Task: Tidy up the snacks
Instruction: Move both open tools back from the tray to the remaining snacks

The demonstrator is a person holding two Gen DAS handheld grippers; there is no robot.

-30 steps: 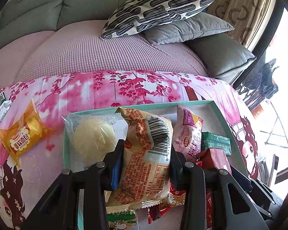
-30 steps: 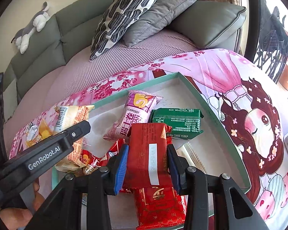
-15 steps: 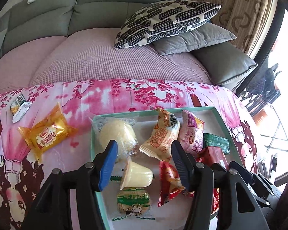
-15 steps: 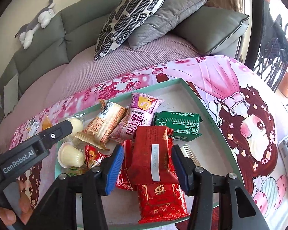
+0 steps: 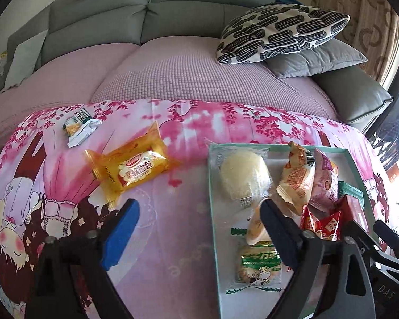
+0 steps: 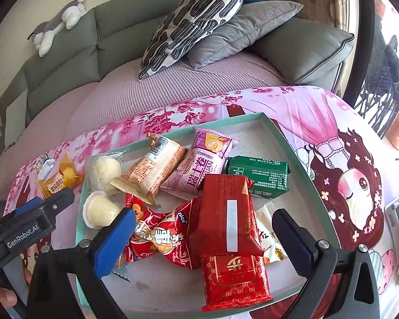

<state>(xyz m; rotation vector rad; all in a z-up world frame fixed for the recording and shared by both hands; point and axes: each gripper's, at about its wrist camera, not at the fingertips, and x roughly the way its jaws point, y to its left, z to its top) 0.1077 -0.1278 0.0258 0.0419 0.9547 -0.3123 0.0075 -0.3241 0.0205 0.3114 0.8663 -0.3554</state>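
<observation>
Left wrist view: left gripper (image 5: 199, 223) hanging over the pink cartoon cloth (image 5: 173, 252) at the tray's left rim, jaws opening wide, nothing between them but cloth and tray edge. Outside the teal tray (image 5: 212, 212): a yellow bread packet (image 5: 134, 168) and a small green-and-white packet (image 5: 79, 126), both on the cloth, well apart from the tray. Inside, near the left wall: a clear-wrapped pale bun (image 5: 243, 176), a jelly cup (image 5: 256, 228), a green cow-print packet (image 5: 260, 265).

Right wrist view: far side of the tray, barely seen from the left. Right gripper (image 6: 202, 242) jaws opening wide, pads clear of the red brick-shaped packet (image 6: 226, 220) lying between them on top of a red gold-patterned packet (image 6: 234, 279). Also there: green packet (image 6: 260, 175), purple roll-cake packet (image 6: 202, 167), orange barcode packet (image 6: 151, 170), red candy bags (image 6: 162, 236), a white packet (image 6: 268, 236) half hidden under the red ones.

Against a second ago: orange barcode packet no longer clamped in the left gripper, now lying in the tray; red brick-shaped packet released from the right gripper; left gripper shifted off toward the cloth side.
</observation>
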